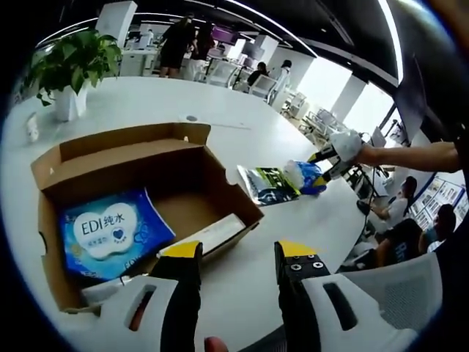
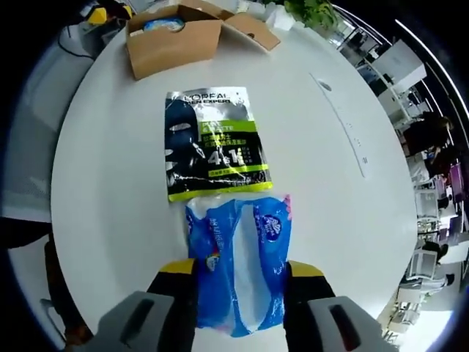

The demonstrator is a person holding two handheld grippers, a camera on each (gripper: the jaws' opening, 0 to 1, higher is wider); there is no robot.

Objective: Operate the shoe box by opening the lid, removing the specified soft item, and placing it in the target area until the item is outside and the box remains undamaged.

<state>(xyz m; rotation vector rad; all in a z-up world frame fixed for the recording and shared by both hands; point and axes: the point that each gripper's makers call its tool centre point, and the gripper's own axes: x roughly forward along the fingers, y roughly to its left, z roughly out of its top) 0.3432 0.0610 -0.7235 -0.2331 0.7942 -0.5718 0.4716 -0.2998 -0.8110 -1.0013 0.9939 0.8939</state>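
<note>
In the left gripper view, the left tool rises from the bottom centre with its two jaws apart and nothing between them, over the white bench. At the left of the frame sits one open shoe box, lid folded back; inside lie one blue EDI tissue pack at lower left and one white flat item along the near wall. Right of centre, the right tool holds one blue soft pack beside one dark sachet lying on the bench. One potted plant stands at upper left. In the right gripper view, the right tool at the bottom is clamped on the blue soft pack, which touches the sachet's lower edge in mid-frame. The shoe box sits at the top, well apart from both.
</note>
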